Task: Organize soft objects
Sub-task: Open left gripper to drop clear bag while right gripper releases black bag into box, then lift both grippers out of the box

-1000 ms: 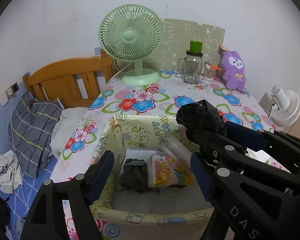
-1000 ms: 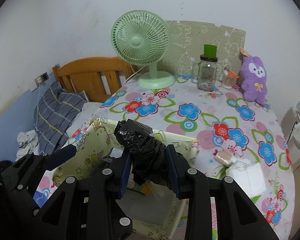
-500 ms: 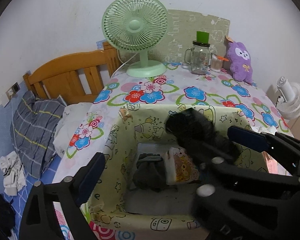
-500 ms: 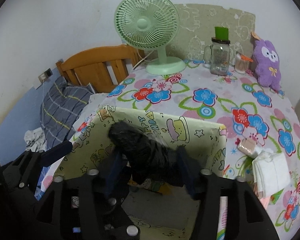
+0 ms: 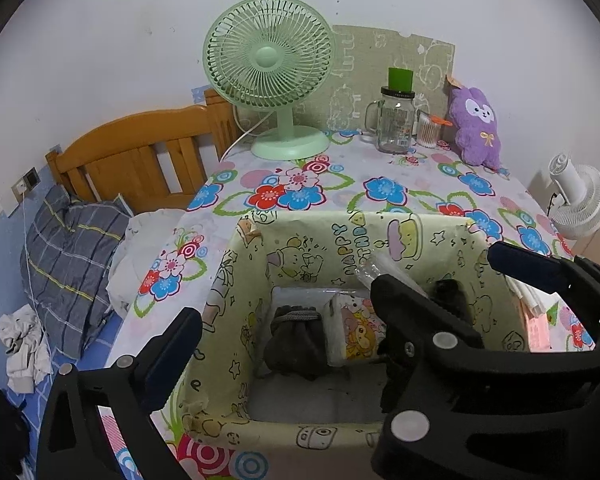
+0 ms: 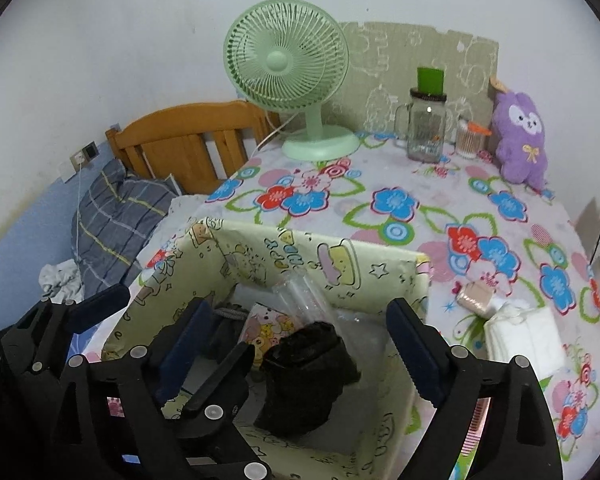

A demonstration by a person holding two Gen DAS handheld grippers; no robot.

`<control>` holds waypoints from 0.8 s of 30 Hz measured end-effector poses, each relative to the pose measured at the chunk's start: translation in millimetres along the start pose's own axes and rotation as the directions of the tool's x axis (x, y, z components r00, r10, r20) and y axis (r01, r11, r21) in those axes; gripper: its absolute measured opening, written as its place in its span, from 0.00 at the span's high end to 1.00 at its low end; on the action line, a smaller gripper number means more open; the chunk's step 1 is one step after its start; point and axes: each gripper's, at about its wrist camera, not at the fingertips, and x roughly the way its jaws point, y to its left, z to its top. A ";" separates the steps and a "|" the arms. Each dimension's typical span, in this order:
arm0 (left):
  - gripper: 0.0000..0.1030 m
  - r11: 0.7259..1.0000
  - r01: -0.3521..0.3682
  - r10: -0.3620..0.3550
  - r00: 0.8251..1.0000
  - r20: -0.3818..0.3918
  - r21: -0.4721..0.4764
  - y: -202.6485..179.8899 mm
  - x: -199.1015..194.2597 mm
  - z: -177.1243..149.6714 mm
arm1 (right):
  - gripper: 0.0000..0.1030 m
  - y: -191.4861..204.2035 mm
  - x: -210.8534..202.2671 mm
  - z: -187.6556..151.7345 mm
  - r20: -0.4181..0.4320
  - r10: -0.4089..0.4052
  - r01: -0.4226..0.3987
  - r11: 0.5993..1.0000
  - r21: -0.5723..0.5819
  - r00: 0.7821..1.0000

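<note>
Cartoon-print box (image 6: pixel 340 276), near edge of flowered table (image 6: pixel 420 208): holds black bag bundle (image 6: pixel 306 376), grey cloth (image 5: pixel 296 340), cartoon tissue pack (image 5: pixel 352 330), clear plastic roll (image 6: pixel 304 296).
Right gripper (image 6: pixel 296 344): above box, jaws opening, pads clear of bundle beneath.
Left gripper (image 5: pixel 340 300): fingers spreading wide, nothing held.
White tissue pack (image 6: pixel 524 336): table, right of box.

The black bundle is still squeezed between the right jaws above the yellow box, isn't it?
Not squeezed: the right wrist view shows the right gripper with jaws opening, clear of the black bundle, which lies inside the yellow box.
</note>
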 end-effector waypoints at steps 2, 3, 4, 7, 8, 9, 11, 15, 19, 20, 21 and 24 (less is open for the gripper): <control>0.00 1.000 0.005 -0.005 1.000 0.008 0.001 -2.4 -3.6 0.4 | 0.11 -1.7 -4.3 0.3 0.008 -0.004 0.004 1.000 0.000 1.000; 0.00 1.000 0.008 -0.008 1.000 0.011 0.003 -3.5 -5.5 0.5 | 0.11 -2.7 -6.1 0.3 0.011 -0.004 0.004 1.000 0.001 1.000; 0.00 1.000 0.009 -0.010 1.000 0.016 0.004 -4.8 -7.6 0.9 | 0.11 -3.8 -8.1 0.3 0.015 -0.004 0.004 1.000 0.003 1.000; 0.00 1.000 0.014 -0.014 1.000 0.028 0.006 -8.5 -12.9 1.7 | 0.11 -7.2 -15.3 0.2 0.026 -0.011 0.011 1.000 0.009 1.000; 0.00 1.000 0.016 -0.017 0.999 0.033 0.006 -10.0 -15.1 2.5 | 0.11 -7.9 -17.3 0.2 0.029 -0.012 0.012 1.000 0.010 0.999; 0.00 1.000 0.019 -0.019 0.999 0.037 0.006 -11.2 -16.7 3.0 | 0.11 -9.2 -20.0 0.2 0.034 -0.014 0.014 1.000 0.011 0.999; 0.00 1.000 0.024 -0.024 0.999 0.042 0.008 -14.3 -19.7 4.4 | 0.11 -11.1 -25.4 0.1 0.042 -0.020 0.019 1.000 0.012 0.999; 0.00 1.000 0.029 -0.030 0.998 0.051 0.008 -20.0 -25.7 5.7 | 0.11 -15.7 -34.0 0.8 0.053 -0.032 0.032 0.999 0.014 0.998; 0.00 0.999 0.034 -0.034 0.998 0.061 0.009 -26.2 -31.6 8.0 | 0.10 -19.7 -43.0 1.2 0.066 -0.047 0.047 0.999 0.013 0.997; 0.00 0.999 0.035 -0.036 0.997 0.064 0.008 -27.8 -33.2 8.1 | 0.10 -21.0 -45.9 1.4 0.070 -0.052 0.051 0.999 0.013 0.996; 0.00 0.999 0.037 -0.037 0.997 0.068 0.008 -29.4 -34.7 8.2 | 0.10 -22.0 -48.3 1.6 0.073 -0.055 0.054 0.998 0.014 0.996; 0.00 0.999 0.045 -0.045 0.996 0.077 0.010 -34.1 -39.7 9.6 | 0.10 -26.0 -55.4 2.0 0.081 -0.065 0.064 0.998 0.014 0.995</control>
